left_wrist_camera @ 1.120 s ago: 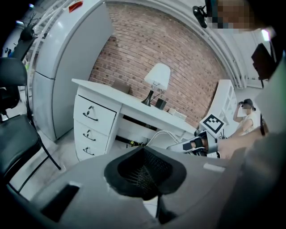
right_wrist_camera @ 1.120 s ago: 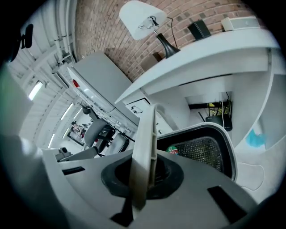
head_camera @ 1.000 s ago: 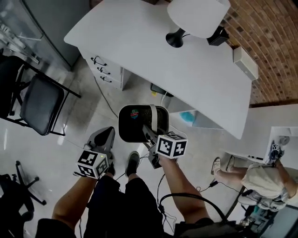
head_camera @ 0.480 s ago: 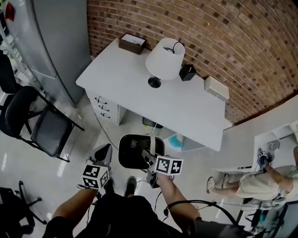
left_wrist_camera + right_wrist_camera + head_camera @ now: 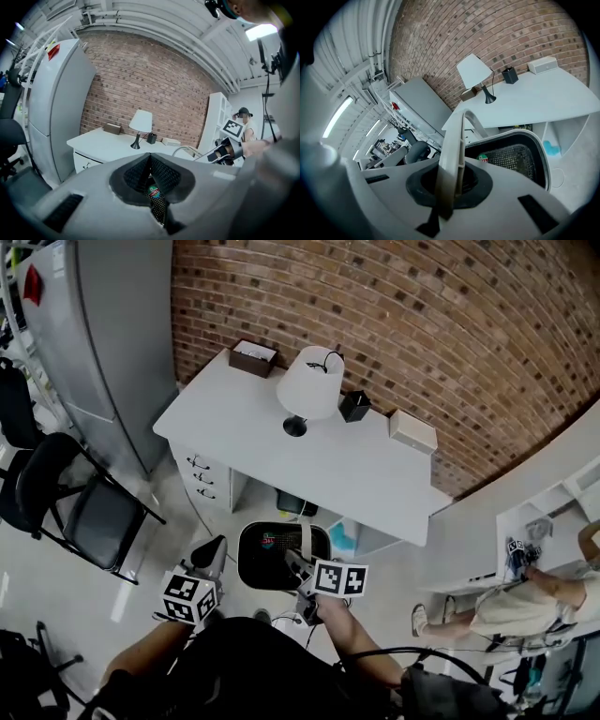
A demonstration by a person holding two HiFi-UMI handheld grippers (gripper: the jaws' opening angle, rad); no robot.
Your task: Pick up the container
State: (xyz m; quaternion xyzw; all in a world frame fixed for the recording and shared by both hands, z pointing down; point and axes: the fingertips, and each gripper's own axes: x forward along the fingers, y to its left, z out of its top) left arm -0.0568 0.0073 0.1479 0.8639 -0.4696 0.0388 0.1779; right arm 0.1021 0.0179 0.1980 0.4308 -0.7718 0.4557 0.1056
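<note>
The container [image 5: 275, 557] is a black mesh bin with a pale handle [image 5: 307, 538], hanging in front of me above the floor. My right gripper [image 5: 298, 568] is shut on that handle. In the right gripper view the handle [image 5: 457, 150] runs up between the jaws, with the bin [image 5: 513, 157] behind it and a red-green label inside. My left gripper [image 5: 214, 557] hangs left of the bin, shut and holding nothing. In the left gripper view its jaws [image 5: 150, 161] meet, and the mesh [image 5: 158, 197] shows behind them.
A white desk [image 5: 244, 432] stands ahead against a brick wall [image 5: 422, 324], with a lamp [image 5: 307, 385] and small boxes on it. A grey cabinet [image 5: 112, 343] and a black chair [image 5: 75, 498] are at the left. A person [image 5: 525, 601] is at the right by white shelves.
The head view has pulled back and tilted up, so the desk looks smaller and the brick wall has come into view. The bin stays hanging from my right gripper, the left one beside it.
</note>
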